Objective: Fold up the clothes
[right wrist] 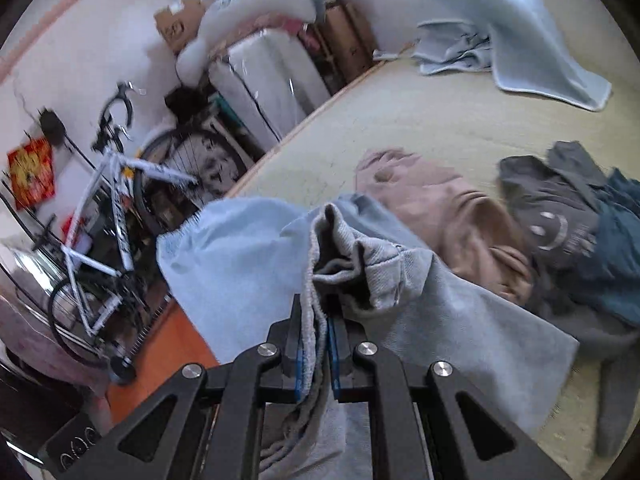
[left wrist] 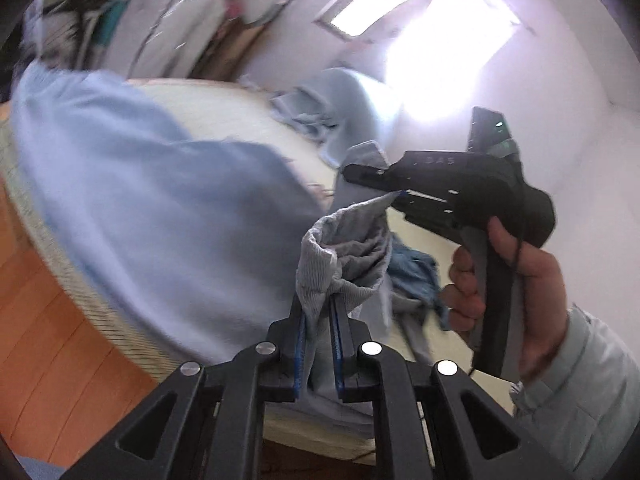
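Note:
I hold a light blue sweatshirt (left wrist: pixel 152 200) lifted above a beige mat. My left gripper (left wrist: pixel 318 312) is shut on its ribbed grey-blue hem (left wrist: pixel 344 256). My right gripper (right wrist: pixel 316 320) is shut on another bunched part of the same garment (right wrist: pixel 248 248). In the left wrist view the right gripper (left wrist: pixel 400 192) is to the right, a hand on its handle, pinching the fabric's edge. The sweatshirt hangs between both grippers and drapes left.
On the beige mat (right wrist: pixel 440 120) lie a pink garment (right wrist: pixel 440 208), a dark grey one with a smiley print (right wrist: pixel 556 216), a teal one (right wrist: pixel 624 248) and a light blue blanket (right wrist: pixel 500 28). A bicycle (right wrist: pixel 120 208) and wrapped bundles (right wrist: pixel 272 76) stand left on the orange floor (left wrist: pixel 48 344).

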Demonstrator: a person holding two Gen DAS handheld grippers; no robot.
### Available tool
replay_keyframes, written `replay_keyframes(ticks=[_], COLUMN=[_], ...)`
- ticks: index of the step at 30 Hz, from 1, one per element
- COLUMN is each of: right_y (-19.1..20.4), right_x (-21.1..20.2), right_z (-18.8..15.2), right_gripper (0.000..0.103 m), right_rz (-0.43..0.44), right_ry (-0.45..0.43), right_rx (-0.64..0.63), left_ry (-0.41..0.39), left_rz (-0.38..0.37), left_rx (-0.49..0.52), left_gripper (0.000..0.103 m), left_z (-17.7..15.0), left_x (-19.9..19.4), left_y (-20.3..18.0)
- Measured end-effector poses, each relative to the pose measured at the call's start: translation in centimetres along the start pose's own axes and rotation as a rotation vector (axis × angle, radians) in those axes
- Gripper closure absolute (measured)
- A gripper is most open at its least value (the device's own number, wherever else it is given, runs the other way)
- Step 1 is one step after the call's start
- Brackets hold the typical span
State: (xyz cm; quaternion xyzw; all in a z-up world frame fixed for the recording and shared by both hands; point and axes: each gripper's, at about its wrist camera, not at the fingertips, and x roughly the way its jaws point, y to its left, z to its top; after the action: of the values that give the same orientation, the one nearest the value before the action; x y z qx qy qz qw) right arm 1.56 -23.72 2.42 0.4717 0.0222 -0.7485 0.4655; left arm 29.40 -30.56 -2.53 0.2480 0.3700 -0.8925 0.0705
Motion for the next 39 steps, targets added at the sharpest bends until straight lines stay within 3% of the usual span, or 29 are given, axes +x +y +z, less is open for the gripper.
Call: replay_keyframes(ticks=[3,4,5,12,18,19,21,23,27,34,35,36,37,39], right_y=[0.6,0.7,0.8,2.3,2.6,2.6,2.8,3.0,3.5,3.1,3.1,3.2,3.2,3.2], right_x=[3.4,4.4,5.3,7.2,10.5,11.1,12.2,13.3,13.9,13.8,13.9,13.9,14.1,15.0], right_z=[0.5,0.7,0.8,2.1,2.6,2.7,2.7,2.7,2.6,3.2,3.2,3.2,3.2,3.2], right_gripper=[0.094,0.094,0.094,0.094,0.094,0.094,0.094,0.094,0.094,0.094,0.094,0.094,0.093,0.085], right_rz=[-0.024,-0.032,-0.04,-0.046,-0.09,-0.096,-0.108,-0.12,-0.121,-0.085,-0.09,-0.095,-0.1,-0.117], right_ry=[0.036,0.044,0.051,0.054,0.122,0.134,0.157,0.181,0.205,0.219,0.221,0.223,0.226,0.239], right_rx=[-0.003,0.0,0.003,-0.027,-0.06,-0.071,-0.091,-0.112,-0.157,-0.149,-0.152,-0.155,-0.157,-0.156], left_ry=[0.016,0.018,0.016,-0.006,0.06,0.075,0.075,0.063,0.072,0.113,0.103,0.099,0.103,0.117], left_rz=[0.035,0.046,0.052,0.039,0.131,0.145,0.15,0.145,0.151,0.161,0.146,0.13,0.124,0.144], left_rx=[-0.044,-0.06,-0.079,-0.142,-0.194,-0.207,-0.209,-0.201,-0.179,-0.087,-0.086,-0.097,-0.126,-0.201], left_gripper=[0.093,0.099,0.099,0.099,0.096,0.092,0.072,0.043,0.032,0.034,0.055,0.069,0.076,0.078], left_z=[0.5,0.7,0.8,0.6,0.7,0.6,0.5,0.4,0.6,1.6,1.9,2.1,2.1,2.0], left_x=[0.9,1.1,1.0,0.6,2.0,2.2,2.1,1.9,2.6,5.1,5.1,5.1,5.2,5.6], left_y=[2.2,2.9,3.5,5.5,7.2,7.5,7.5,7.2,6.7,5.5,5.5,5.7,6.1,7.4])
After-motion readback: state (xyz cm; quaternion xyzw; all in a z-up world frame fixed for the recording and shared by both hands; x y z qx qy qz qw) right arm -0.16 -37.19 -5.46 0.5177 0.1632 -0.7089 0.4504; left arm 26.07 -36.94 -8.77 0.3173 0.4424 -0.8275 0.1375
